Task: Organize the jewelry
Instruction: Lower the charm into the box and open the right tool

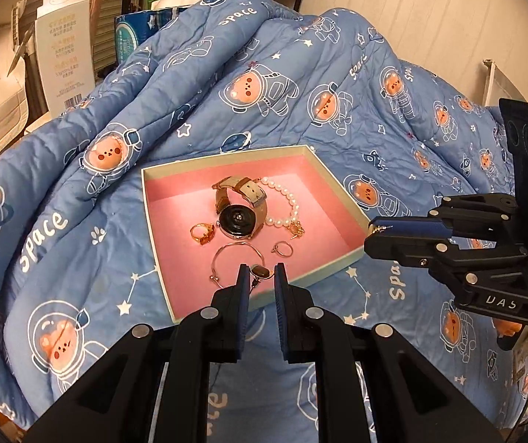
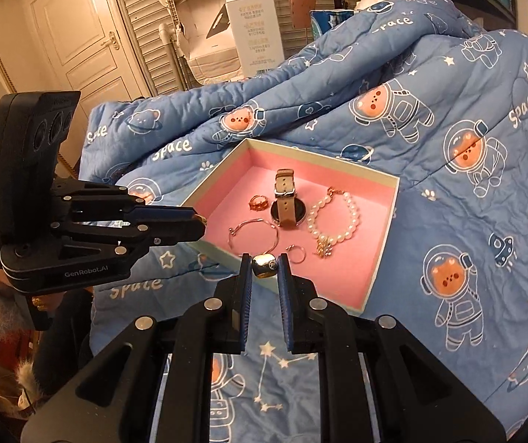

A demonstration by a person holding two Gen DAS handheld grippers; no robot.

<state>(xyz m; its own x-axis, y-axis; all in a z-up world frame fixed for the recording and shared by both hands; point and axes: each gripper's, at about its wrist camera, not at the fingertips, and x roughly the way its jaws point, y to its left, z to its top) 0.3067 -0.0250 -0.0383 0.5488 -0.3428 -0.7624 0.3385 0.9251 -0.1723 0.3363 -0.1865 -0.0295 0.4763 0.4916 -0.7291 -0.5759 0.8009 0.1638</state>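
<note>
A shallow box with a pink floor (image 1: 175,199) (image 2: 371,280) lies on a blue quilt. In it lie a watch (image 1: 240,217) (image 2: 286,203), a pearl bracelet (image 1: 286,203) (image 2: 337,221), a gold ring (image 1: 202,233) (image 2: 257,202), a thin bangle (image 1: 236,258) (image 2: 254,234) and a small hoop (image 1: 283,248) (image 2: 295,253). My left gripper (image 1: 261,277) is shut on a small brown-stoned earring (image 1: 260,271) over the box's near edge. My right gripper (image 2: 264,265) is shut on a chunky gold ring (image 2: 264,265) above the box's near rim.
The blue space-bear quilt (image 1: 319,74) rises in a heap behind the box. A white carton (image 1: 64,55) (image 2: 254,18) and a shelf stand beyond it. A door (image 2: 79,37) is at the far left in the right wrist view.
</note>
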